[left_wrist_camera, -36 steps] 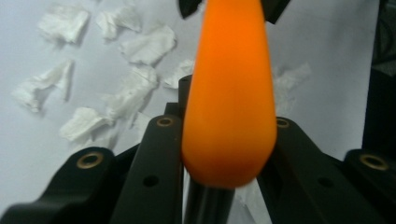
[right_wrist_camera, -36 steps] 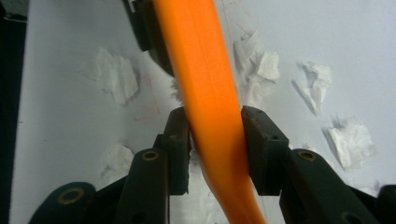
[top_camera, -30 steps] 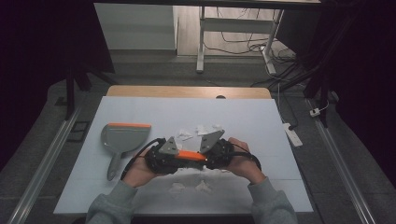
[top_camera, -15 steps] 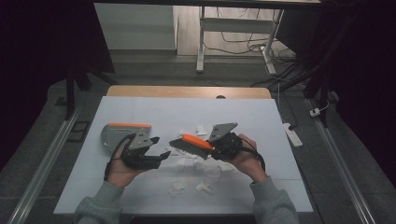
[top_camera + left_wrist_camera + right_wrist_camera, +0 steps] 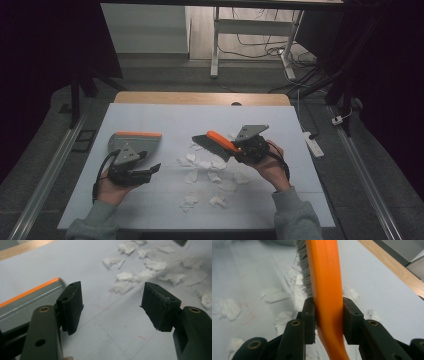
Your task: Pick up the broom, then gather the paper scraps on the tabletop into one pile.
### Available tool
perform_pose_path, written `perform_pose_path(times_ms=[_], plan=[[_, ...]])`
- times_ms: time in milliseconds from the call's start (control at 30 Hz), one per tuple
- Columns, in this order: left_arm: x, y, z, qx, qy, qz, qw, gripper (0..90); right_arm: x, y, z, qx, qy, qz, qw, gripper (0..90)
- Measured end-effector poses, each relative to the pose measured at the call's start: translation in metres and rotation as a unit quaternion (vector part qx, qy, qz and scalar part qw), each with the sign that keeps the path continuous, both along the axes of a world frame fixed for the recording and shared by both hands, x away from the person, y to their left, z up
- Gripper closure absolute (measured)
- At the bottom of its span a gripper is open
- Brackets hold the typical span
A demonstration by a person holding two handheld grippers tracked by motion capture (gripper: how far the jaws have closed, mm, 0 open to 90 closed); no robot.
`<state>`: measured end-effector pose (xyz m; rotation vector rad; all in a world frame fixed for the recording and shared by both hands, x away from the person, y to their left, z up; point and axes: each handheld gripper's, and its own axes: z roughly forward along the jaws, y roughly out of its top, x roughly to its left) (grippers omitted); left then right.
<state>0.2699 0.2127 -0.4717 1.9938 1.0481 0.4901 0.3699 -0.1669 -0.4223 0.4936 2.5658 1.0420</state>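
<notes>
High view. You hold two grippers. Your left gripper (image 5: 150, 170) sits low at the table's left, its jaws apart with nothing between them; they have just been opening. Your right gripper (image 5: 239, 148) is clamped on one hand brush with an orange plastic handle and grey bristles (image 5: 216, 143), raised over the middle of the white table top (image 5: 165, 115), bristle end pointing left. One grey plastic dustpan with an orange front edge (image 5: 136, 141) lies flat just beyond your left gripper. Crumpled white paper scraps (image 5: 202, 162) lie scattered below and in front of the brush: roughly ten, though overlapping pieces blur the count.

Left gripper view. Two black jaws stand spread, bare table showing between them. One dustpan (image 5: 27, 302) sits at the left edge, behind the left-hand jaw. About ten paper scraps (image 5: 147, 270) lie in a loose cluster at the upper right, clear of the jaws.

Right gripper view. Two black jaws pinch the brush handle (image 5: 325, 285) from both sides. The handle is glossy orange, slightly curved, and narrows below the pads. A strip of grey bristles runs along its left side. Around seven paper scraps (image 5: 273, 295) lie on the table beneath.
</notes>
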Motion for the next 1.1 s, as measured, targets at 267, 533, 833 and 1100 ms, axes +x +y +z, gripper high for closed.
perform_pose_path(times_ms=[267, 533, 833, 1100], plan=[[-0.01, 0.02, -0.007, 0.0, 0.005, 0.026, 0.9996, 34.8, 0.008, -0.01, 0.002, 0.016, 0.0, -0.028, 0.9995, 66.8], [-0.015, 0.022, -0.014, 0.002, 0.012, 0.025, 0.9996, 34.2, 0.012, -0.021, 0.005, 0.017, -0.002, -0.056, 0.9983, 66.8], [-0.012, 0.021, -0.017, 0.003, 0.018, 0.022, 0.9996, 33.7, 0.015, -0.031, 0.006, 0.011, -0.009, -0.071, 0.9974, 66.9], [-0.013, 0.021, -0.018, 0.0, 0.02, 0.02, 0.9996, 33.5, 0.024, -0.034, 0.009, 0.011, -0.012, -0.09, 0.9958, 66.8]])
